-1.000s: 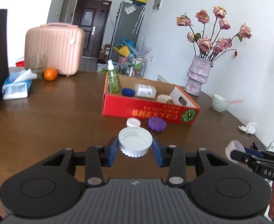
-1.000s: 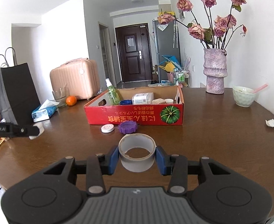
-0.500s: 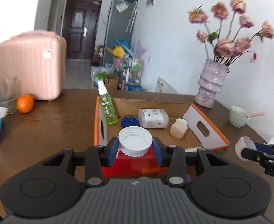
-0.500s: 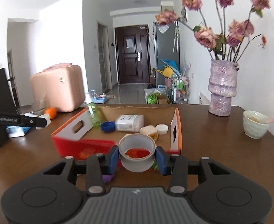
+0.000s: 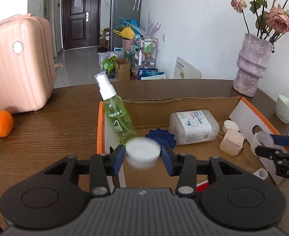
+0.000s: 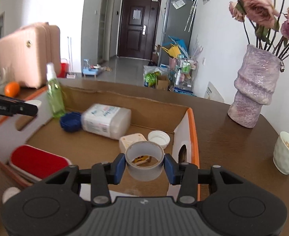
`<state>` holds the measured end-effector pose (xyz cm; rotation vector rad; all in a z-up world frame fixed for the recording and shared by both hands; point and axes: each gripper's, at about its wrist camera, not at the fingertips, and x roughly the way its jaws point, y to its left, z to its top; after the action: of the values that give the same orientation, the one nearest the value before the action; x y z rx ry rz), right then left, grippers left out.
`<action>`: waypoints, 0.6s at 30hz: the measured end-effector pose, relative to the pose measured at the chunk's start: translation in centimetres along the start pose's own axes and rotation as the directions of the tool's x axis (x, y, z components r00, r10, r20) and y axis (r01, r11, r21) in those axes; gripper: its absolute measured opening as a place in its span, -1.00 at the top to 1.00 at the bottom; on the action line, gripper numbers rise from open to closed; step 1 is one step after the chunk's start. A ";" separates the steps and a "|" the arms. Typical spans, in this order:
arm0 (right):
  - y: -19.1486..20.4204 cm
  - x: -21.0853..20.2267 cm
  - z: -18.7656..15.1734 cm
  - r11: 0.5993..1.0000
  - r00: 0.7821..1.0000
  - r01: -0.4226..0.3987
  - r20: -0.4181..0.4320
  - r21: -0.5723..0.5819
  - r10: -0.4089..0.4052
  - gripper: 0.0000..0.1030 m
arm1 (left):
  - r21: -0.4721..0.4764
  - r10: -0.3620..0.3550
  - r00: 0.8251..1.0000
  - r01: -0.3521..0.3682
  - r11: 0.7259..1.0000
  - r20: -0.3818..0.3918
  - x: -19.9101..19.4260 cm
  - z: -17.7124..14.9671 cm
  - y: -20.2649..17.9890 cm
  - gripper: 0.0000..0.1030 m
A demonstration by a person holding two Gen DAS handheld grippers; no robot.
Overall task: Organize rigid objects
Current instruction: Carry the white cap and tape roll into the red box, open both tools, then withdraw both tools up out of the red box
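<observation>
My left gripper (image 5: 143,155) is over the left front of the open cardboard box (image 5: 183,102). Its jaws have spread and the white lid (image 5: 143,154) between them is blurred, so I cannot tell if it is still held. My right gripper (image 6: 144,162) is shut on a grey tape roll (image 6: 144,160) and holds it above the box's (image 6: 193,129) right front part. In the box lie a green spray bottle (image 5: 117,116), a blue lid (image 5: 160,137), a white wipes pack (image 5: 193,125), a cream block (image 5: 232,141), a small white cap (image 6: 158,137) and a red-topped item (image 6: 38,161).
A purple vase (image 5: 251,64) with dried roses and a white bowl (image 5: 286,111) stand on the table right of the box. A pink suitcase (image 5: 16,64) and an orange (image 5: 2,123) are at the left. The right gripper shows at the left view's right edge (image 5: 278,147).
Both grippers have moved forward from in front of the box to above its inside. The left jaws have widened and the white lid now looks blurred between them.
</observation>
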<state>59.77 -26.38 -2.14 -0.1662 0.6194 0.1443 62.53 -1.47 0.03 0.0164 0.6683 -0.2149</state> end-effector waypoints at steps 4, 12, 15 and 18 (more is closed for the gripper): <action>-0.4 0.8 -0.1 1.000 1.000 0.014 0.001 0.015 -0.014 0.09 | 0.022 -0.015 1.000 0.014 1.000 0.022 -0.2 0.3 -0.1 -0.27; -1.1 -3.0 0.8 0.999 0.999 0.007 0.053 0.038 -0.009 -0.05 | 0.030 -0.002 0.999 0.000 1.000 0.050 -3.5 0.9 -0.6 -0.37; -1.0 -5.5 0.9 0.999 0.997 -0.001 0.076 0.033 -0.001 -0.10 | 0.042 0.019 0.998 -0.022 0.999 0.068 -6.0 0.6 -0.9 -0.42; -0.6 -8.6 0.8 1.000 0.994 -0.006 0.108 0.020 0.004 -0.21 | 0.053 0.065 0.989 -0.072 0.996 0.132 -9.9 -0.4 -1.6 -0.61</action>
<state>53.39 -27.55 3.60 -0.1362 0.5134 0.1510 54.43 -1.07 5.88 0.0800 0.5307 -0.1672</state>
